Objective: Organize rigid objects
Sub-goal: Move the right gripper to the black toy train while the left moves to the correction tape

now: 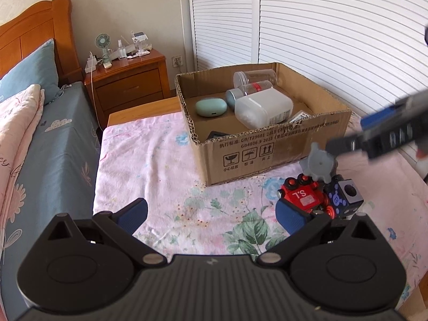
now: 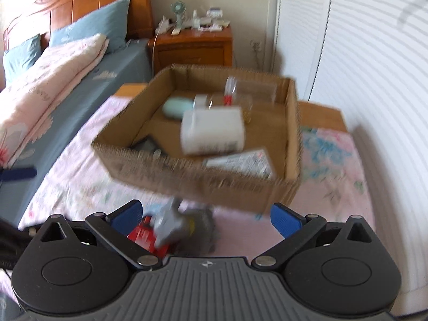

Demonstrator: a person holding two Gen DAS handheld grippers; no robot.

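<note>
A red toy train (image 1: 302, 196), a blue and grey cube (image 1: 345, 196) and a grey knobbed piece (image 1: 318, 165) sit clustered on the floral cloth in front of the cardboard box (image 1: 267, 147). My left gripper (image 1: 211, 216) is open over bare cloth, and its right pad is just left of the train. One blurred black finger (image 1: 345, 143) of the right gripper hangs just above the grey piece. In the blurred right wrist view my right gripper (image 2: 207, 218) stands wide open. The grey piece (image 2: 171, 227) and red train (image 2: 144, 236) lie low between its fingers, nearer the left one, and are not pressed.
The box (image 2: 200, 176) holds a mint case (image 1: 211, 107), a white container (image 1: 263, 109), clear jars (image 1: 254, 79) and a tin (image 1: 232, 97). A bed (image 1: 53, 147) lies to the left, with a nightstand (image 1: 128, 80) behind it. White louvred doors (image 1: 321, 26) stand behind the box.
</note>
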